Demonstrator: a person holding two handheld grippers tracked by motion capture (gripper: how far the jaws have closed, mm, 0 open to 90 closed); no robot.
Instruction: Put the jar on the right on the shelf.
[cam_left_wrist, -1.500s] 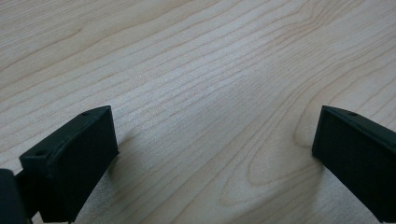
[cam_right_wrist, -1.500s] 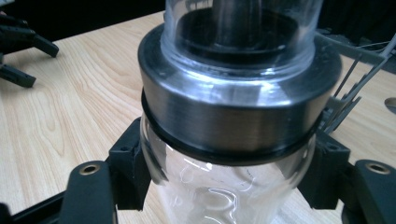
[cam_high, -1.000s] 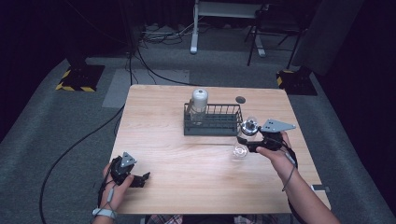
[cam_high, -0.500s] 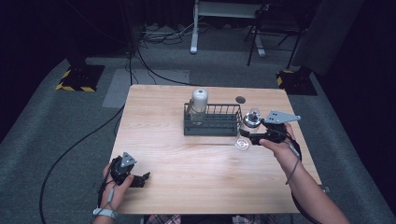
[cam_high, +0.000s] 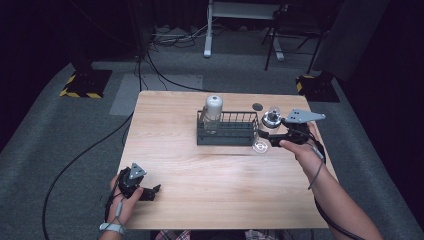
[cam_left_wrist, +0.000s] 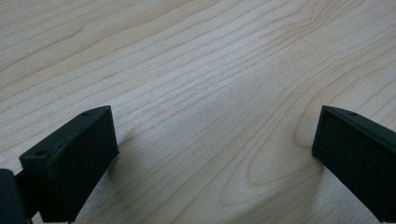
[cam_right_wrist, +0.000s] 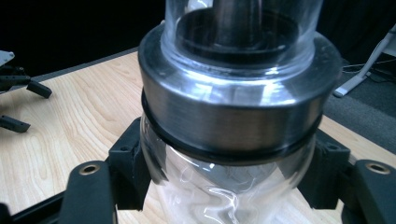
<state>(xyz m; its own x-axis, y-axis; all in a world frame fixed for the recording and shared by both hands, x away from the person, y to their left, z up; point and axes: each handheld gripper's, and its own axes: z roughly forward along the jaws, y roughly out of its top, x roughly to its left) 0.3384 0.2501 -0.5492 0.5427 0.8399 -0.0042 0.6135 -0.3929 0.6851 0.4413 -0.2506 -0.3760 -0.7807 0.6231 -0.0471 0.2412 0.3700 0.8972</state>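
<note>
The right claw (cam_high: 267, 138) is pinched on a clear glass jar (cam_right_wrist: 229, 154), its two black jaws pressing the glass from either side just below a wide metal band; in the right gripper view the jar stands upright between them with a glass upper part rising above the band. Seen from the high view, the jar (cam_high: 261, 145) is held off the wooden surface (cam_high: 215, 175) just beside the right end of a dark wire rack (cam_high: 227, 131). A second glass piece with a metal collar (cam_high: 271, 118) sits close behind the claw, near that same end of the rack. A pale, round-topped bottle (cam_high: 213, 111) stands upright in the rack's left end. A small dark round spot (cam_high: 257, 106) lies on the surface behind the rack. Well apart, at the near left corner, the left claw (cam_high: 152, 191) rests low over bare wood, its jaws spread wide with nothing between them.
</note>
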